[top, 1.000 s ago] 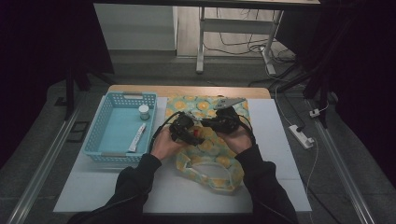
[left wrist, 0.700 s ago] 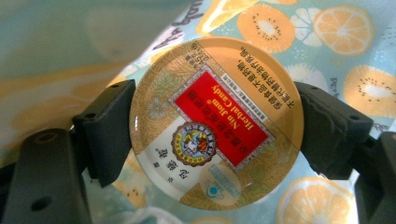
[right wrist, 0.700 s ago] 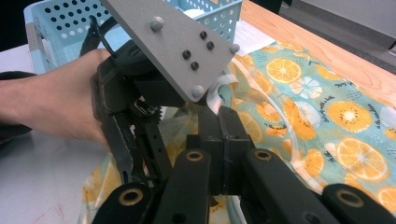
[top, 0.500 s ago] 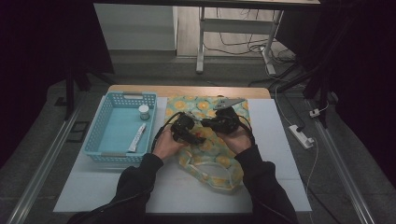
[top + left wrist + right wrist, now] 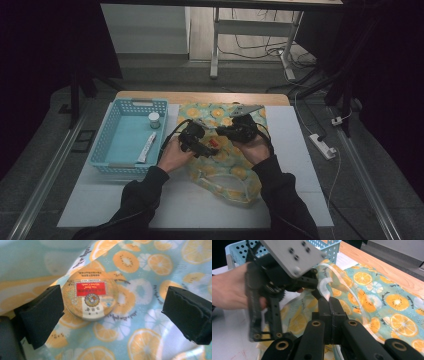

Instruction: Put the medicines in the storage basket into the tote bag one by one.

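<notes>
Lying on soft, crinkled fabric bag (image 5: 150, 315) printed with orange slices and white flowers on pale blue: a round flat tin (image 5: 90, 296), gold-toned lid, red label with small print too fine to read, an emblem beneath. Resting near the table's far middle, just beside the left pad (image 5: 41, 315). Left gripper (image 5: 112, 315) just opened wide, matte black foam pads clear of the tin. Right gripper (image 5: 329, 306) closed on the bag's translucent rim. Perforated blue plastic basket (image 5: 120, 160) along the left edge, holding a white tube (image 5: 146, 148) and small jar (image 5: 154, 120).
</notes>
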### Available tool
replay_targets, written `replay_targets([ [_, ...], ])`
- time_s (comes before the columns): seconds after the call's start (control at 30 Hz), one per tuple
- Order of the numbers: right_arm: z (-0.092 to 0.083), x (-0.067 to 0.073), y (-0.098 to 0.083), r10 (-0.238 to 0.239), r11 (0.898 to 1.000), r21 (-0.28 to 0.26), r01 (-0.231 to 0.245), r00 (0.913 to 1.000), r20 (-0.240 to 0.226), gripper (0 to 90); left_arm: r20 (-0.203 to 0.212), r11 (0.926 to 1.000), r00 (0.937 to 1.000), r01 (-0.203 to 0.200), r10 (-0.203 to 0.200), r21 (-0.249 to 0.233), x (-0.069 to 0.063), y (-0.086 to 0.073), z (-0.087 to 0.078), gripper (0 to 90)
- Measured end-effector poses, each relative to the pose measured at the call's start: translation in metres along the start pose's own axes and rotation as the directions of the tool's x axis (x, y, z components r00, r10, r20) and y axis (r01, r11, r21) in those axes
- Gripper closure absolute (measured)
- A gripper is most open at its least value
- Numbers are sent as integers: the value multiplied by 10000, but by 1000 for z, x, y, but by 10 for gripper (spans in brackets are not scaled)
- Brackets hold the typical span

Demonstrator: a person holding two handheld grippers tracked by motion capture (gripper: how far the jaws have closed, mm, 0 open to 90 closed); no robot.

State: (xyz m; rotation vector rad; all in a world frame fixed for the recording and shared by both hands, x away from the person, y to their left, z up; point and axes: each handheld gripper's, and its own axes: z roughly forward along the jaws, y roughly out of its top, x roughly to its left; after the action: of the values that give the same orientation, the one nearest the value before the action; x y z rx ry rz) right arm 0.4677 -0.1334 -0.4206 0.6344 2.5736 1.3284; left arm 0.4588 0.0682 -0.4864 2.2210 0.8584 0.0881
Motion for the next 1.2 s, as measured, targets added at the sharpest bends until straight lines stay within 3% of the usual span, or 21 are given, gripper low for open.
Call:
replay_targets([
  [0.37, -2, 0, 0, -71, 10000, -3, 71, 10000, 32, 900, 283, 9998, 9996, -50, 56, -206, -11, -10, -28, 18],
  [0.67, -1, 0, -1, -50, 10000, 3, 50, 10000, 19, 900, 509, 9988, 9987, 120, -95, -482, -12, -23, -48, 0],
  [1.2, 0, -1, -2, -54, 10000, 62, 54, 10000, 8, 900, -13, 9963, 9996, 290, -292, -805, -1, -45, -78, 0],
])
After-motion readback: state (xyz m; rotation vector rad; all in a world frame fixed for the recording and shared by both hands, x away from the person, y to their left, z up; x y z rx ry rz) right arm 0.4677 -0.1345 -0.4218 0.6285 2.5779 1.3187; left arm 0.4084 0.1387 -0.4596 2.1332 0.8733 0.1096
